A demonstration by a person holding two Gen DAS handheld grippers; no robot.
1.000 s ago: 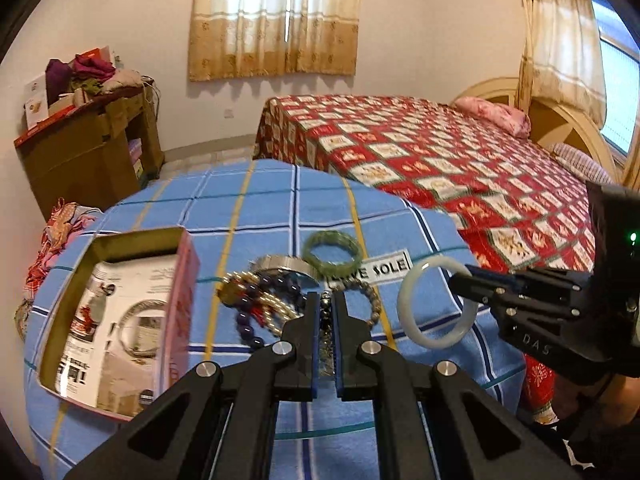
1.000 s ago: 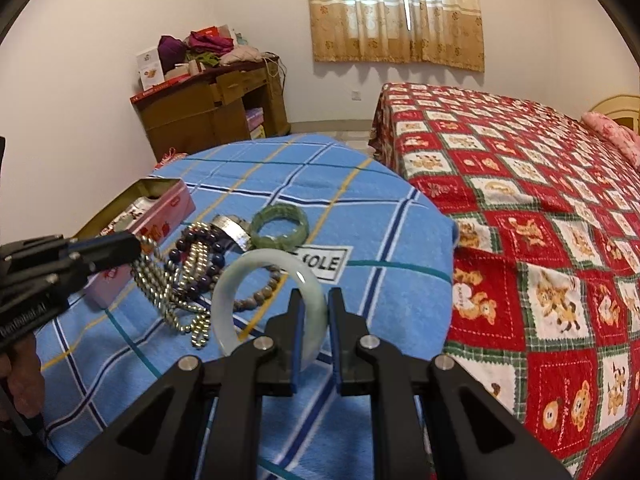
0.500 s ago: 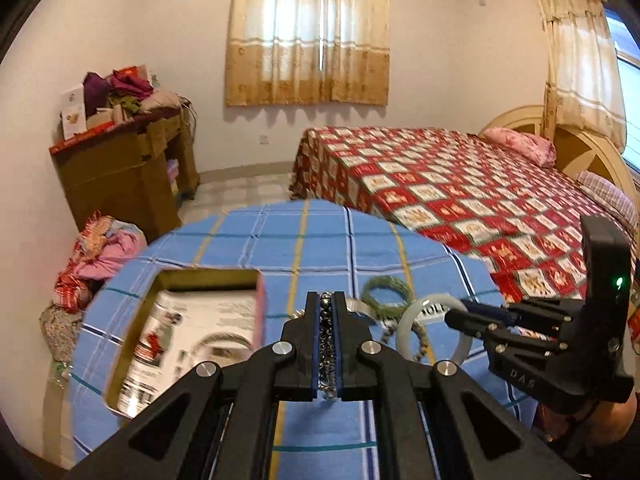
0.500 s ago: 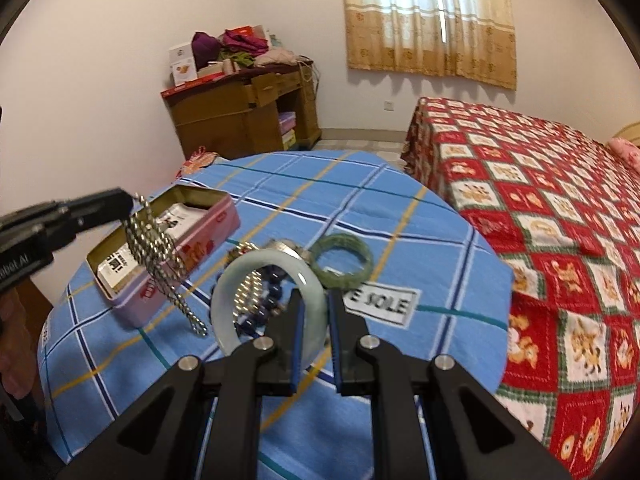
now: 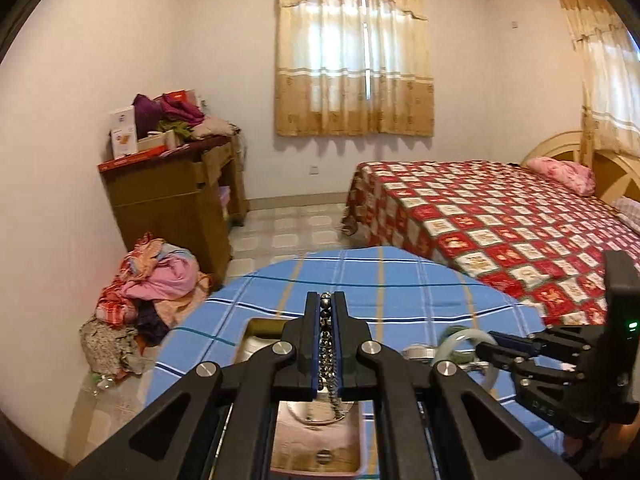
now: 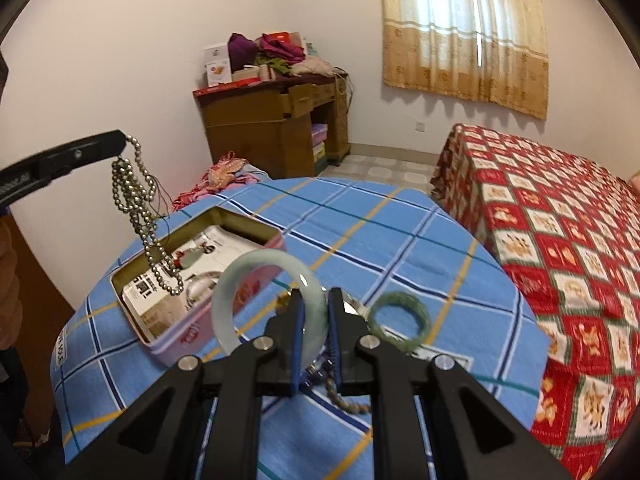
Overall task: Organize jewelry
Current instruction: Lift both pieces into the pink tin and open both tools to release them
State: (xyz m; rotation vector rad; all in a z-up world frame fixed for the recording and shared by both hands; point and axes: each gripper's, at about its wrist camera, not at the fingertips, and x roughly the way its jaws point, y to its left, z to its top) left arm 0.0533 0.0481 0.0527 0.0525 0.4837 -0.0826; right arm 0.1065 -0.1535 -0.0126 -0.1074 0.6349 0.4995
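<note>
My left gripper [image 5: 327, 312] is shut on a silver bead necklace [image 5: 327, 354]. In the right wrist view the same necklace [image 6: 138, 204] hangs in long loops from the left gripper [image 6: 120, 142], its lower end dangling over the open pink tin box [image 6: 188, 336]. My right gripper [image 6: 316, 308] is shut on a pale jade bangle [image 6: 236, 280], held upright above the cloth just right of the tin. In the left wrist view the bangle [image 5: 460, 338] shows at the right gripper's tips [image 5: 486, 346], and the tin [image 5: 316, 436] lies below my fingers.
A dark green bangle [image 6: 398, 320], a brown bead bracelet [image 6: 346, 400] and other jewelry lie on the blue checked tablecloth [image 6: 360, 236]. A red patterned bed [image 6: 560, 216] stands right, a wooden desk [image 6: 272, 128] and a clothes pile [image 5: 148, 280] left.
Both grippers have risen and shifted left toward the tin. The necklace has lifted clear of the jewelry pile and now hangs over the tin; the bangle has moved beside it.
</note>
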